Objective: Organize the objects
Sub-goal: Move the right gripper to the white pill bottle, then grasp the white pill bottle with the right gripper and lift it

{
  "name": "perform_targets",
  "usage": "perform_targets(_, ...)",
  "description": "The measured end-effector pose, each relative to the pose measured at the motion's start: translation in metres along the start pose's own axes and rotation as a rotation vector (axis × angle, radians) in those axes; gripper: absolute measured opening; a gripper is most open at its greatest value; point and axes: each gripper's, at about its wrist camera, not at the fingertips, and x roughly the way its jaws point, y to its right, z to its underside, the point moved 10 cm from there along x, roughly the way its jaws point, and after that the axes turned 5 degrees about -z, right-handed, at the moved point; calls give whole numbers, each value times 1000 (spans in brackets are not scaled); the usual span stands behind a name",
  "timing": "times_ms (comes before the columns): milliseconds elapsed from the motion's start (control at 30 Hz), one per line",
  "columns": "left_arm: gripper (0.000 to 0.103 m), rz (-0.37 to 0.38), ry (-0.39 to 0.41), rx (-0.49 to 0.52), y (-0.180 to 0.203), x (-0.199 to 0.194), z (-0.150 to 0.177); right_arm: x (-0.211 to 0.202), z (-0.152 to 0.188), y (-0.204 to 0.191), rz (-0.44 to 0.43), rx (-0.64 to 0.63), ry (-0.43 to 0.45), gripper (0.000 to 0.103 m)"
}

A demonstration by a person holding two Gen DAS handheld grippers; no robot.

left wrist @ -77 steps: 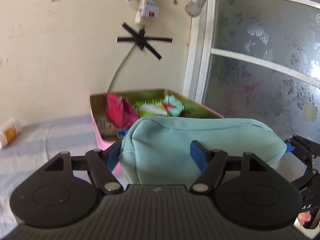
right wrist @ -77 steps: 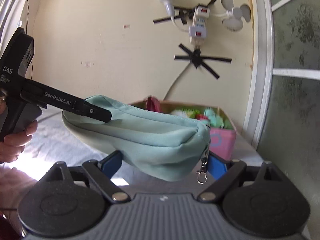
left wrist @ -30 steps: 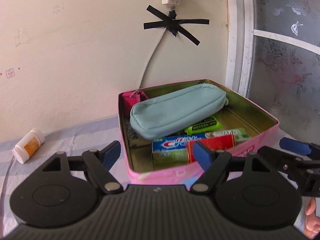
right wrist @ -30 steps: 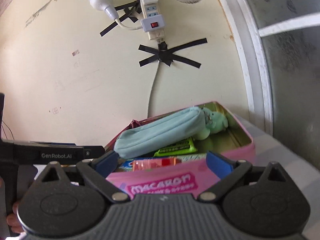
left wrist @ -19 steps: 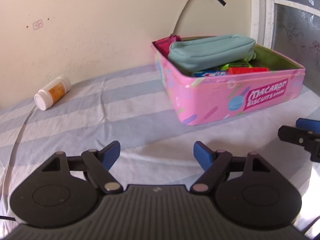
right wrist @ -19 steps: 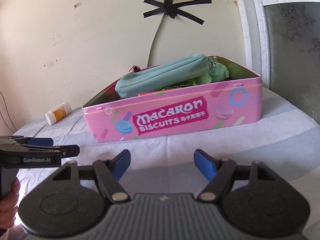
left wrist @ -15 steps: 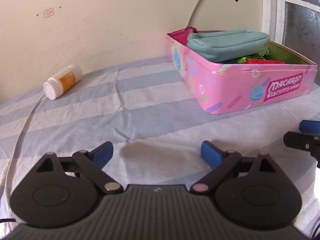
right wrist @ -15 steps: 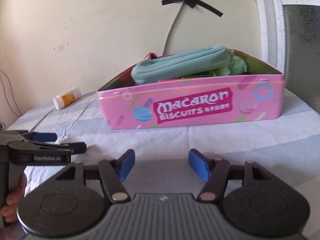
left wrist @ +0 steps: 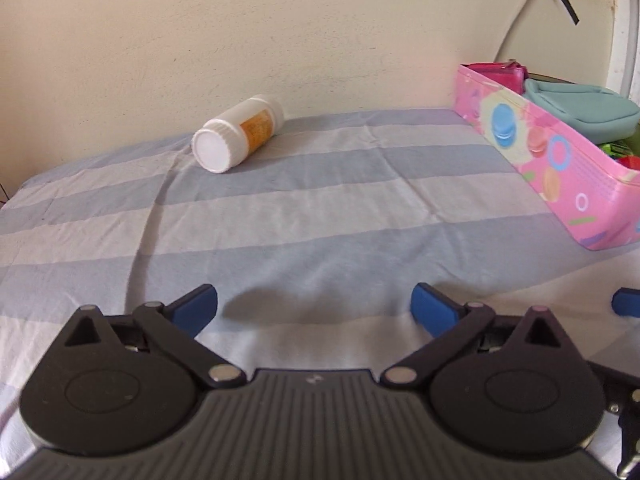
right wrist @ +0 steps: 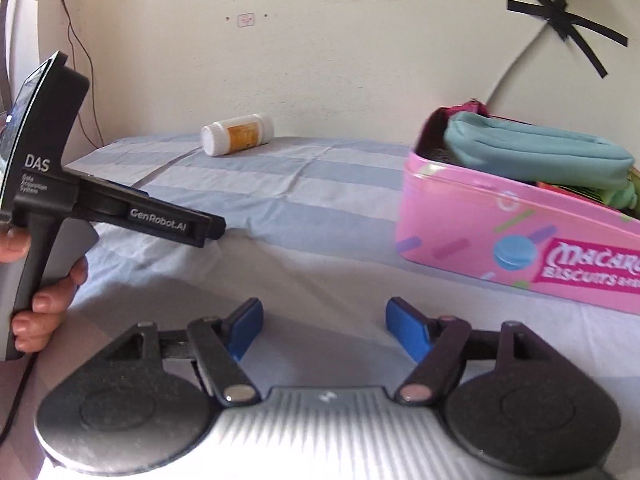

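Pink biscuit tin (right wrist: pixel 520 236) holding teal pouch (right wrist: pixel 536 154), white pill bottle (left wrist: pixel 236 134) lying left of it on striped sheet (left wrist: pixel 320 208), only right view shows a hand (right wrist: pixel 48 300) holding left gripper (left wrist: pixel 314 308), right gripper (right wrist: pixel 324 330), both empty, jaws opening, cream wall (right wrist: pixel 340 48) behind.

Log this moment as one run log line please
left tongs: opening, empty | right tongs: opening, empty | pill bottle: lying on striped sheet | teal pouch: in pink tin

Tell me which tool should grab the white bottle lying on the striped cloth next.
Left, probably. The left tool faces the bottle nearly head-on, jaws opening and empty. The right tool sits nearer the pink tin, with the bottle further off across the cloth.
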Motion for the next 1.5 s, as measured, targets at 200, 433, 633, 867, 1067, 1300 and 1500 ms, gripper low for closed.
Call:
perform_targets(200,103,-85,22,-9,-58,22,-8,38,-23,-37,-48,-59,-34,79)
perform_targets(433,103,-103,-47,-229,-133,46,-8,100,-66,-64,-91,-34,-66,87)
perform_targets(633,103,-161,-62,-355,-173,53,-4,166,-128,-68,-208,295,-16,83)
perform_targets(867,103,-158,-63,-384,-177,53,-5,231,-181,-65,-126,436,24,89)
perform_targets(1067,103,-147,-62,-400,-178,55,-5,263,-180,-76,-23,253,-81,63)
perform_targets(1300,103,-41,-60,-397,-166,50,-8,195,-131,-71,-108,63,-99,53)
perform_targets(1500,103,123,-36,-97,-88,35,-2,83,-50,-47,-147,-94,-101,51)
